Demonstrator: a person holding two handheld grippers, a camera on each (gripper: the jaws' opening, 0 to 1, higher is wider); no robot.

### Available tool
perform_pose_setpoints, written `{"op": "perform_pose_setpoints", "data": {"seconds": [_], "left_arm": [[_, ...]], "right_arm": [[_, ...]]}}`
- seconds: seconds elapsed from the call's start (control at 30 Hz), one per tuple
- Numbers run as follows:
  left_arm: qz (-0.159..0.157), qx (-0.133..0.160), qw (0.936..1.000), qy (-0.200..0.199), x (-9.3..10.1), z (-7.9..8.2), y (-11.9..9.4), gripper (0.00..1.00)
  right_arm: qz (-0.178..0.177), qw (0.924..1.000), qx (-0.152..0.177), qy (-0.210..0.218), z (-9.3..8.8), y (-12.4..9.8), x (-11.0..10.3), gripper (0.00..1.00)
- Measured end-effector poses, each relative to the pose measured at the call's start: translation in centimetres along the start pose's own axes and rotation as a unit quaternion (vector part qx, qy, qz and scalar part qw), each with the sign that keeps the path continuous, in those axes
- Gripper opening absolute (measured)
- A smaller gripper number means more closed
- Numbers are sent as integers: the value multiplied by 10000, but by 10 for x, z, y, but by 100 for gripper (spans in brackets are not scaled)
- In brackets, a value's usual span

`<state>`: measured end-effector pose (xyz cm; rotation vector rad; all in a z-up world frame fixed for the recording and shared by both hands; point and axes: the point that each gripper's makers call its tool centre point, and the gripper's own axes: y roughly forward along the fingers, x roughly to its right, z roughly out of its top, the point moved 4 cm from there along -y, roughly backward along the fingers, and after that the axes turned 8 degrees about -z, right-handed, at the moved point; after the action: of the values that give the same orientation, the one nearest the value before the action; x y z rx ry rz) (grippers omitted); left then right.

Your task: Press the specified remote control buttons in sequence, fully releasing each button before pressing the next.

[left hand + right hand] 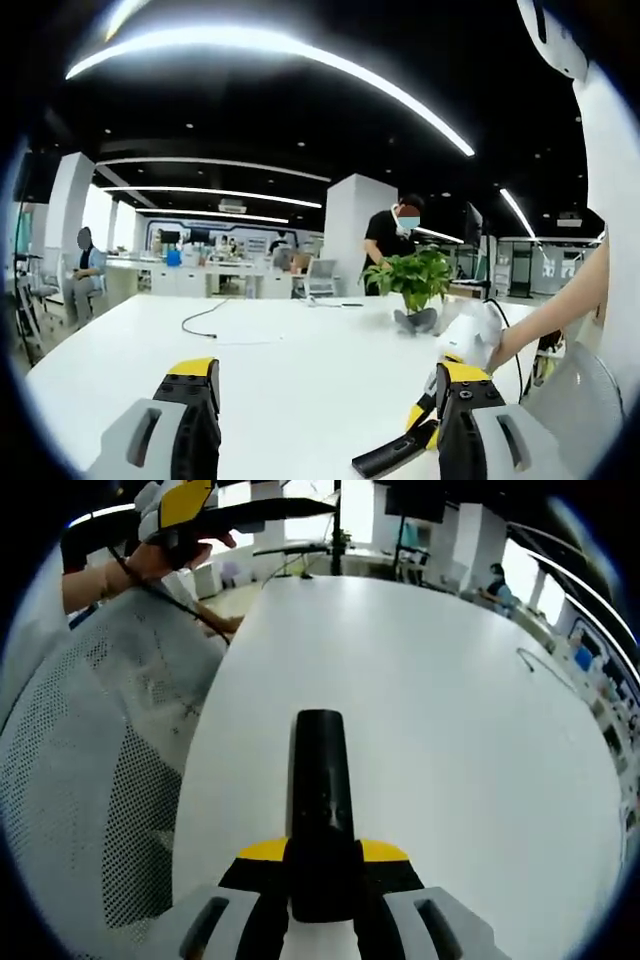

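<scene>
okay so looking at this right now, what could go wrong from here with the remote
The right gripper clamps the black remote by one end over the white table, so pressing its far end might lever it loose. The left gripper is open and points away across the table, so it may miss the buttons.

I can't read any buttons on the remote control (320,810) in the right gripper view: its face is plain black from here, and its near end is buried between the right gripper's (322,905) jaws. In the left gripper view, a black object (395,455) near the table's (300,370) near edge is partly behind my left gripper's (325,425) right jaw; can't identify it. The plant's (415,280) pot is too small to make out. The mesh chair back (110,770) is cut off by the picture's edge.
</scene>
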<state>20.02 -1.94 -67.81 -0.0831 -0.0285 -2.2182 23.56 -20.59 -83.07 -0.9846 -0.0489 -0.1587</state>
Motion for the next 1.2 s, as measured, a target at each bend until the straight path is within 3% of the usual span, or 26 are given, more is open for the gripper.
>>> {"op": "perform_pose_setpoints", "data": {"seconds": [0.57,1.2], "left_arm": [[4,-89,10000,17,0,-3,0,93],[-199,-233,9995,-55,6,-8,5,92]], "right_arm": [[-1,9999,-47,-104,0,4,21,21],[51,9997,-198,-130,5,10,50,21]]}}
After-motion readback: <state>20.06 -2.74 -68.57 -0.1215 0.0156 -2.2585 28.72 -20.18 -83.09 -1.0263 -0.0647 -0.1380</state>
